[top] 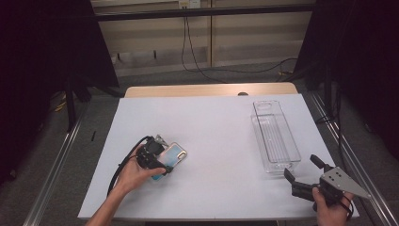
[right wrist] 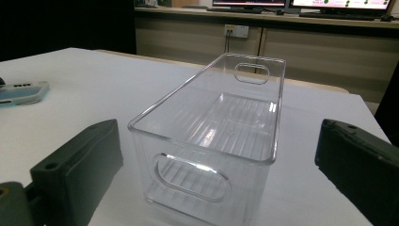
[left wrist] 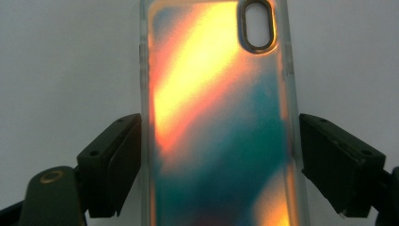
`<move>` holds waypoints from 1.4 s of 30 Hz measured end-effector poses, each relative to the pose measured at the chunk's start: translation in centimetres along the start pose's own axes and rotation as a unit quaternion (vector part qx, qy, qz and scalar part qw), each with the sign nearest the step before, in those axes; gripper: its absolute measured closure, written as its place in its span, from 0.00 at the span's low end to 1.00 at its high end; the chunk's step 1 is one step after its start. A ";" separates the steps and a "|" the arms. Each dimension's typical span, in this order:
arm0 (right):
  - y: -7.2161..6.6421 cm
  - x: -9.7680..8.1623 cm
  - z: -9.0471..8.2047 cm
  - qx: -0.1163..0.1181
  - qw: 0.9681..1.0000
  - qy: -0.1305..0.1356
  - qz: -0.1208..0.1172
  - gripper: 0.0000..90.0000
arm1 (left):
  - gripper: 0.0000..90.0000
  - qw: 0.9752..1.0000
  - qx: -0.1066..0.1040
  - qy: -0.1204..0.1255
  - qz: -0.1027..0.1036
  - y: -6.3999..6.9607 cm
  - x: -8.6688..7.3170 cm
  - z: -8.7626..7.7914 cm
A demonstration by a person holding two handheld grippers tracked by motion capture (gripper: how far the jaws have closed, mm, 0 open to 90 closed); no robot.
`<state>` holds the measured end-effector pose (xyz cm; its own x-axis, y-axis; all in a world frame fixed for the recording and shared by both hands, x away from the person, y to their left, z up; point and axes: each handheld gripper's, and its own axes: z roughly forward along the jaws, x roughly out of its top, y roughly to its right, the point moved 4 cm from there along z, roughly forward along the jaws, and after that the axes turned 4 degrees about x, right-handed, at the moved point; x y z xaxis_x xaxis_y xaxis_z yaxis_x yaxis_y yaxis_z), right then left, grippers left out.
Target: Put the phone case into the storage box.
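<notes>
An iridescent phone case (top: pixel 175 154) in orange and teal lies flat on the white sheet at the front left. My left gripper (top: pixel 164 162) reaches over its near end. In the left gripper view the case (left wrist: pixel 216 117) lies between the two black jaws, and both pads touch its long sides, so the left gripper (left wrist: pixel 220 141) is shut on it. At the front right my right gripper (top: pixel 301 166) is open and empty, aimed at the near end of a clear plastic bin (top: pixel 282 165). The right gripper view has the bin (right wrist: pixel 202 150) just ahead of the spread jaws and the case (right wrist: pixel 23 92) far left.
The white sheet (top: pixel 211 122) covers a wooden table, whose far edge (top: pixel 207 89) shows beyond it. The bin is empty and lies lengthwise along the right side. Metal rails (top: pixel 56 165) run beside the table on both sides, and cables hang at the back.
</notes>
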<state>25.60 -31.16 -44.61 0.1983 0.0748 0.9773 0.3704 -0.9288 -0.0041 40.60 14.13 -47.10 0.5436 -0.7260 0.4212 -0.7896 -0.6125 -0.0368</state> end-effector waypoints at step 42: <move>-0.1 0.1 0.0 0.001 1.000 0.002 -0.003 0.00 | 0.19 0.989 0.052 0.131 -0.047 -0.2 0.7 -3.4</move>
<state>25.53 -31.06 -44.50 0.1926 0.0785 0.9781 0.3730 -0.9278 0.0010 40.18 14.81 -43.67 0.5094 -0.5673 0.6471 -0.6989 -0.7114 -0.0735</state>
